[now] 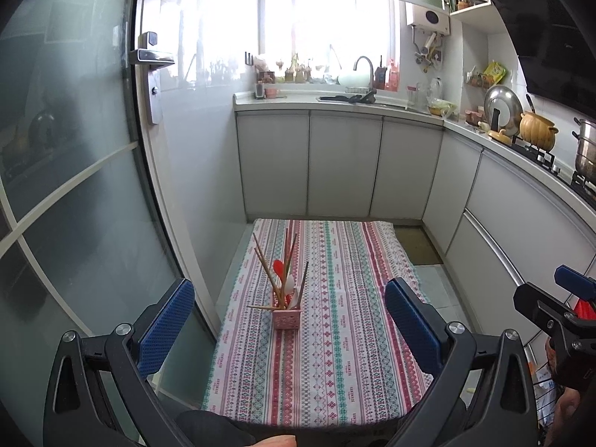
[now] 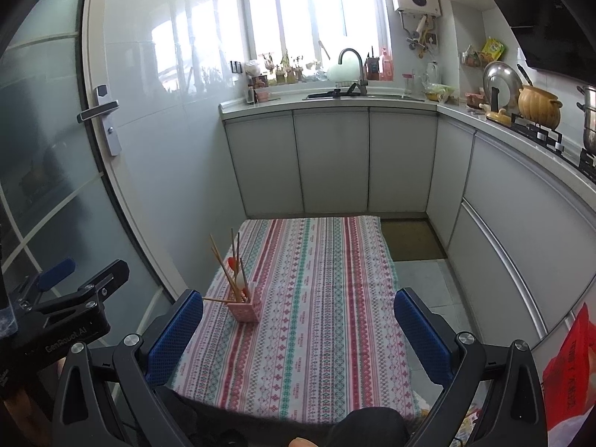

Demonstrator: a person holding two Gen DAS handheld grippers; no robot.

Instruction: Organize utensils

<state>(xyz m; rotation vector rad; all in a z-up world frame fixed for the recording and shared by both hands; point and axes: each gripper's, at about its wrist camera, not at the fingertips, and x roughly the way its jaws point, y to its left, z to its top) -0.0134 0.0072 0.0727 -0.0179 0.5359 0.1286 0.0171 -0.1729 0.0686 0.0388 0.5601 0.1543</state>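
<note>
Pink perforated utensil holder [image 1: 286, 318] stands on the striped tablecloth [image 1: 335, 316], left of centre, holding several wooden chopsticks [image 1: 266, 262], one red spoon [image 1: 279, 269] and one white spoon [image 1: 289, 283]. Left gripper [image 1: 288, 329] and right gripper [image 2: 298, 335] both spread wide, empty.

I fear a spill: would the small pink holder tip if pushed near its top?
Probably yes. The small pink perforated plastic holder looks light and narrow, and the long wooden chopsticks lean outward well above its rim. A low push seems safer.
</note>
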